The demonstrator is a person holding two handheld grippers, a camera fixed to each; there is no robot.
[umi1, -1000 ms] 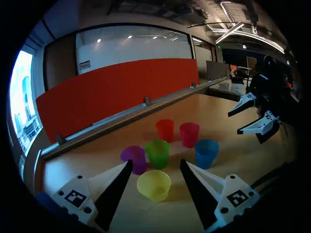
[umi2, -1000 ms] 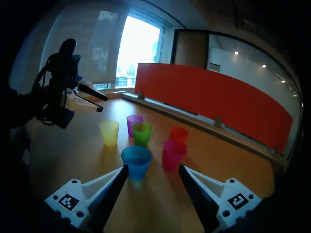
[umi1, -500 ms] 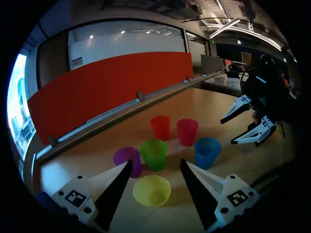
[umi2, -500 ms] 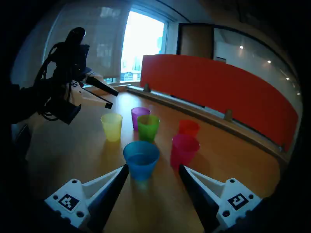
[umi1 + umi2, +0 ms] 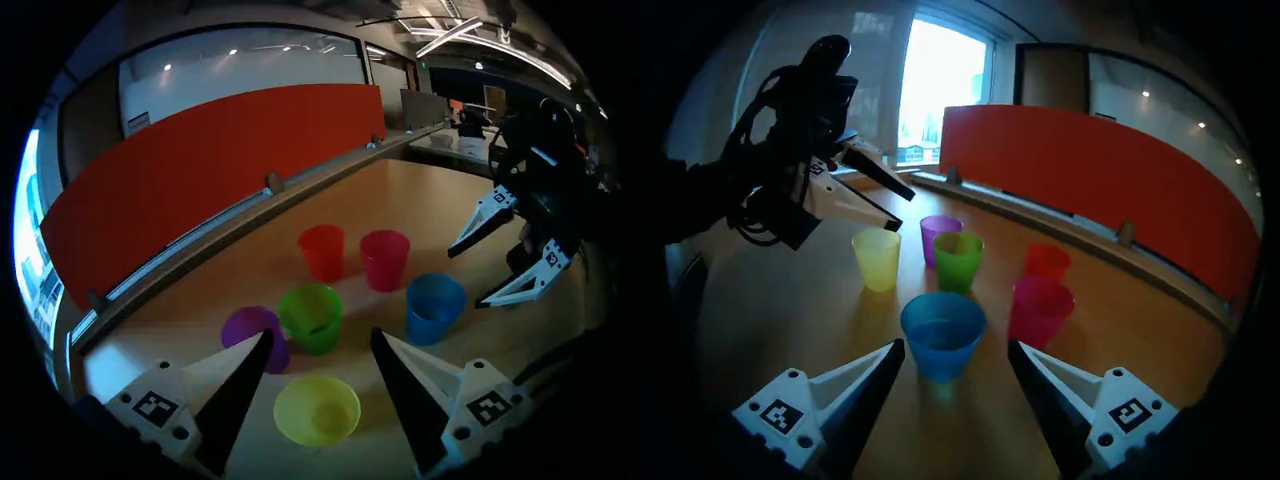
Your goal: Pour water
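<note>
Several plastic cups stand clustered on a wooden table [image 5: 416, 200]. In the left gripper view, my left gripper [image 5: 320, 334] is open, its fingers flanking a yellow cup [image 5: 317, 410] without touching it. Beyond stand a purple cup [image 5: 254, 330], green cup [image 5: 310, 316], orange cup [image 5: 322, 250], pink cup [image 5: 385, 258] and blue cup [image 5: 434, 306]. The right gripper [image 5: 466, 278] hovers open just right of the blue cup. In the right gripper view, my right gripper [image 5: 954, 344] is open, with the blue cup [image 5: 943, 332], which holds some water, just ahead of its fingertips. The left gripper [image 5: 905, 211] hangs above the yellow cup [image 5: 877, 258].
A red partition [image 5: 216, 160] and a rail [image 5: 200, 236] run along the table's far edge. A bright window [image 5: 948, 88] lies beyond the table end. A hand and cables [image 5: 760, 184] hold the left gripper. Bare tabletop [image 5: 784, 304] lies left of the cups.
Both grippers have come closer to the cups. The yellow cup now sits lower between my left fingers, and the blue cup looms larger before my right fingers. No cup has moved.
</note>
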